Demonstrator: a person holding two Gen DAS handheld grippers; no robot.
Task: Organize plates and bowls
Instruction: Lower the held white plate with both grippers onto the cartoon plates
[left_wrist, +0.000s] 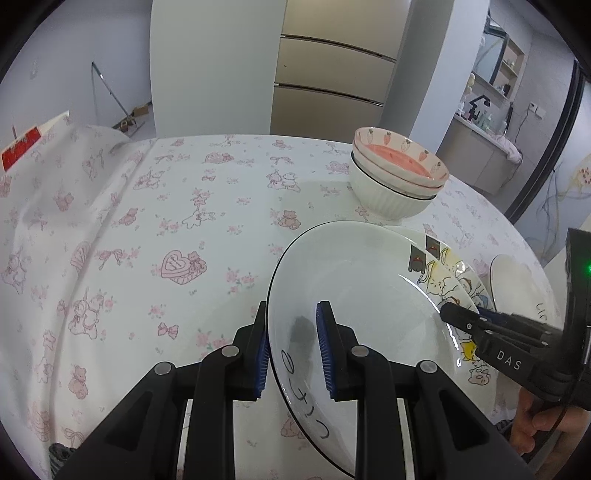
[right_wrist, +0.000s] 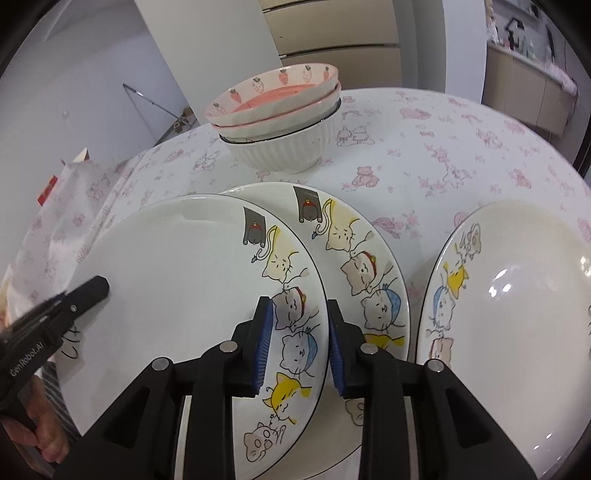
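Observation:
A white cat-print plate (left_wrist: 362, 280) (right_wrist: 177, 266) is held tilted above a second cat plate (right_wrist: 354, 236) that lies on the table. My left gripper (left_wrist: 291, 343) is shut on the held plate's left rim. My right gripper (right_wrist: 299, 339) is shut on its right rim, over the cat drawings. A third cat plate (right_wrist: 517, 302) (left_wrist: 517, 284) lies to the right. Two pink strawberry bowls (left_wrist: 400, 160) (right_wrist: 277, 99) sit stacked in a white ribbed bowl (left_wrist: 388, 199) (right_wrist: 284, 151) behind the plates.
The table wears a white cloth (left_wrist: 147, 221) with pink bear prints. A fridge (left_wrist: 332, 74) and a white pillar stand behind the table. A red-and-white box (left_wrist: 26, 144) sits at the far left edge.

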